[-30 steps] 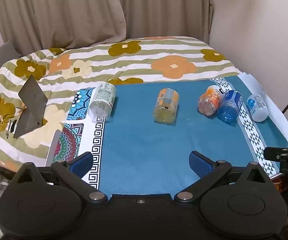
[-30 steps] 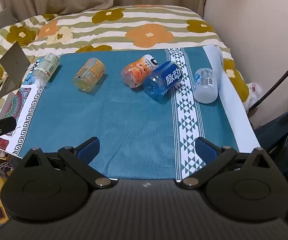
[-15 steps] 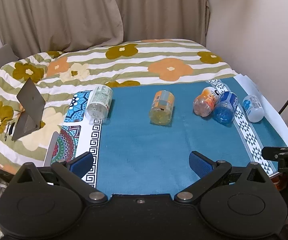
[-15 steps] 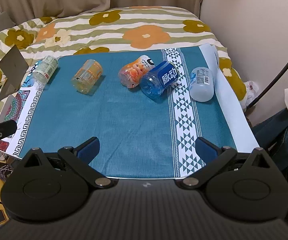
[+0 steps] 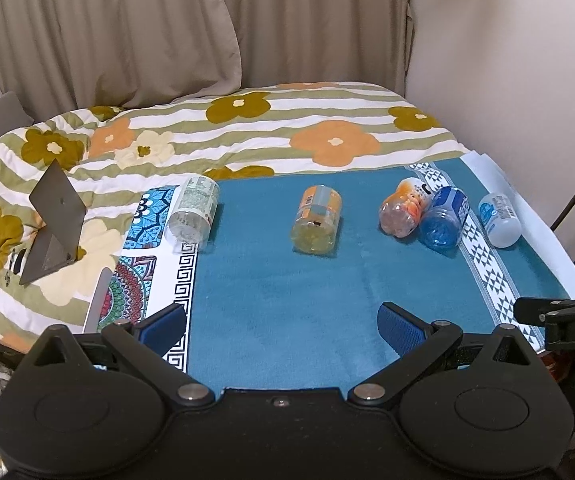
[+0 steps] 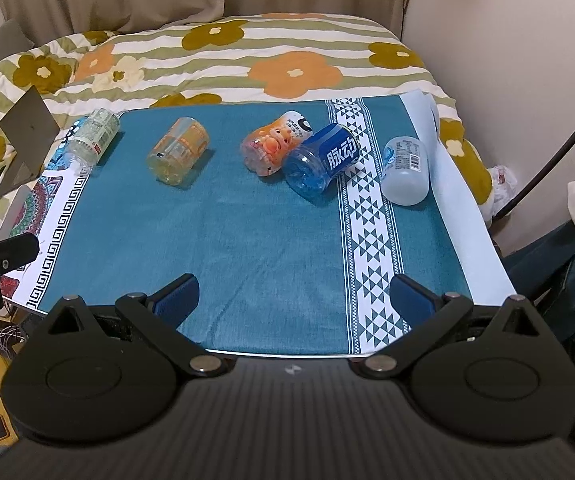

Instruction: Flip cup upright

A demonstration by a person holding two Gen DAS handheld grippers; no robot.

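Five cups are lying on their sides: a green-labelled cup [image 5: 193,213], a yellow cup [image 5: 316,220], an orange cup [image 5: 403,213], a blue cup [image 5: 443,218], and a white cup [image 5: 501,220].

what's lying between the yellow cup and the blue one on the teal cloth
The orange cartoon-print cup lies on its side between the yellow cup and blue cup, touching the blue one; the right wrist view shows it best.

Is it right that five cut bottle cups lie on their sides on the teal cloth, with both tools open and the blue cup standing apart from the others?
Not quite: in the right wrist view the blue cup touches the orange cartoon cup. The rest holds.
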